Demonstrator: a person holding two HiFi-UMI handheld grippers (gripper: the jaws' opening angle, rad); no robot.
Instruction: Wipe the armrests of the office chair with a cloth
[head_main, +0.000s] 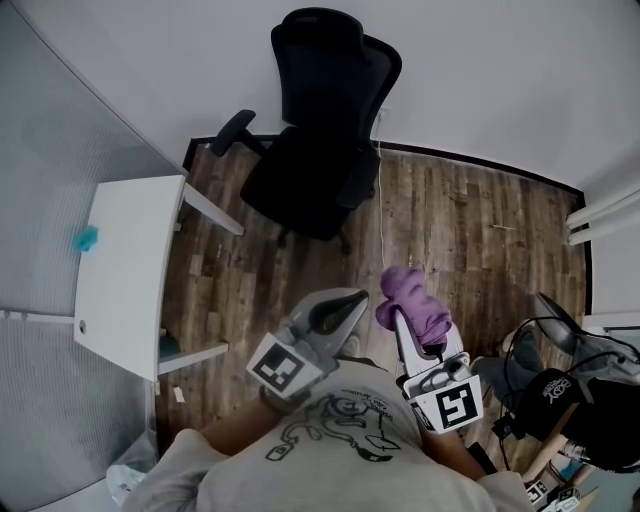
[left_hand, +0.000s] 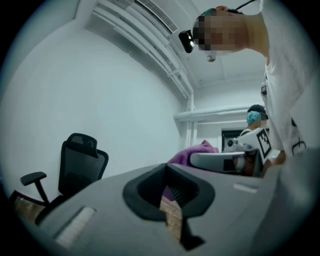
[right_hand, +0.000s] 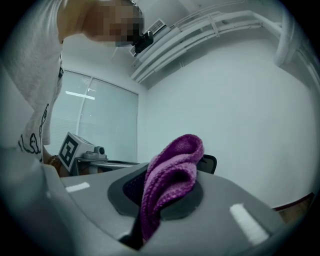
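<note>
Closest of all is the person's light shirt (head_main: 330, 455) with a dark line drawing on it, filling the bottom edge of the head view. Just past it both tools are held side by side, pointing away toward the far wall.

On the left, the left claw (head_main: 352, 298) has its jaws brought together to a point with nothing between them; its own view shows only a thin sliver of floor through the slit. Just to its right, the right claw (head_main: 400, 320) is clamped on the purple cloth (head_main: 413, 302). The cloth is pinched low between the jaws, and its loose folds bunch up and over the tips. It hangs in the air above the wooden floor (head_main: 470, 230), touching nothing but the claw.

At the left stands a white table (head_main: 125, 285) with a small turquoise object (head_main: 86, 238) near its left edge. At the near right lies a heap of black gear (head_main: 575, 405) with cables.

Farther off, well apart from both tools, the black office chair (head_main: 320, 150) stands on the floor against the white wall (head_main: 500, 70), its seat turned toward the person. One armrest (head_main: 232, 131) sticks out on the left side; the other is hard to tell from the dark seat. A thin white cable (head_main: 381, 205) runs down the wall and across the floor just right of the chair.
</note>
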